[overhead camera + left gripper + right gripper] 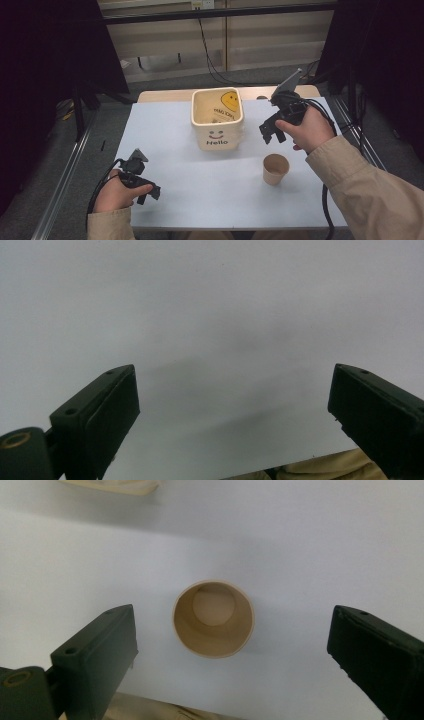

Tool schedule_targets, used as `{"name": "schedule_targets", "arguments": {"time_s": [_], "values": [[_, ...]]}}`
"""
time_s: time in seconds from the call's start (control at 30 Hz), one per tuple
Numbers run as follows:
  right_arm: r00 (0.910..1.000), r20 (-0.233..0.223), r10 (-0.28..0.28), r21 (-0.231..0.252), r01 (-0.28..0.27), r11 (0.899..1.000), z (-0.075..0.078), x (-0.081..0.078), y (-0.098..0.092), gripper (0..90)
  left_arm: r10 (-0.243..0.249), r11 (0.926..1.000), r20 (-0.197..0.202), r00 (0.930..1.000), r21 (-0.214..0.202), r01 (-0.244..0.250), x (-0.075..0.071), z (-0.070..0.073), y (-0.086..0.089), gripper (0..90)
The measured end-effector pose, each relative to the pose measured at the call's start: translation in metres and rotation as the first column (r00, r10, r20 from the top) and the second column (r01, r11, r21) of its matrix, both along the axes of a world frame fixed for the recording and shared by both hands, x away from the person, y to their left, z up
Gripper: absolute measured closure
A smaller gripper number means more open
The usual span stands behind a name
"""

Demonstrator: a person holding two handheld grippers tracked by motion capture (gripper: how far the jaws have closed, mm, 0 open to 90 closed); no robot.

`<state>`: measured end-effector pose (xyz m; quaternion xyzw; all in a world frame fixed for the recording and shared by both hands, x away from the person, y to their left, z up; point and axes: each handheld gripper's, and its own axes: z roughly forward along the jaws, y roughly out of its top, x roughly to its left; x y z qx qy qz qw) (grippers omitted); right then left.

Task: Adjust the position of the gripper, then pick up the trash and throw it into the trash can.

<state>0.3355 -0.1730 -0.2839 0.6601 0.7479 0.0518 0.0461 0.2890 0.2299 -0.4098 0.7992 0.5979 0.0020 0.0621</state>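
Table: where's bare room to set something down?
Free: table left of the Hello bin, and the near strip between left gripper and paper cup. Crowded: between bin, cup and right gripper.

Your table (165, 150): bin (217, 120) at 12 o'clock, centre-back | paper cup (276, 169) at 4 o'clock of bin | packet (223, 114) inside bin.
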Motion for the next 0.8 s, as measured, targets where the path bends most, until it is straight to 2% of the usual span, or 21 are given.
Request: {"name": "schedule_targets", "arguments": {"time_s": [0.2, 0.37, 0.5, 0.6, 0.8], "values": [[1.0, -0.006, -0.001, -0.007, 0.001, 1.0, -0.008, -0.001, -0.002, 5.7, 0.009, 0.9999, 0.0, 1.0, -0.01, -0.009, -0.001, 0.0, -0.001, 6.1], [0.9997, -0.023, 0.004, -0.008, -0.004, 1.0, -0.026, -0.001, -0.001, 5.7, 0.004, 1.0, -0.001, 1.0, -0.006, -0.004, -0.001, 0.001, 0.001, 6.1], [0.9992, -0.04, -0.002, -0.006, 0.002, 1.0, -0.037, -0.001, -0.001, 6.0, -0.007, 1.0, 0.014, 0.9999, 0.002, 0.007, 0.0, 0.001, 0.001, 6.1], [0.9989, -0.047, -0.001, -0.001, 0.001, 1.0, -0.047, -0.002, -0.003, 6.0, 0.002, 1.0, 0.0, 1.0, -0.007, -0.002, 0.0, 0.001, 0.0, 6.1], [0.9977, -0.067, -0.01, 0.009, 0.011, 1.0, -0.063, -0.003, -0.003, 6.1, 0.0, 0.9999, 0.013, 0.9999, -0.01, 0.0, -0.002, 0.002, 0.0, 6.1]]}}
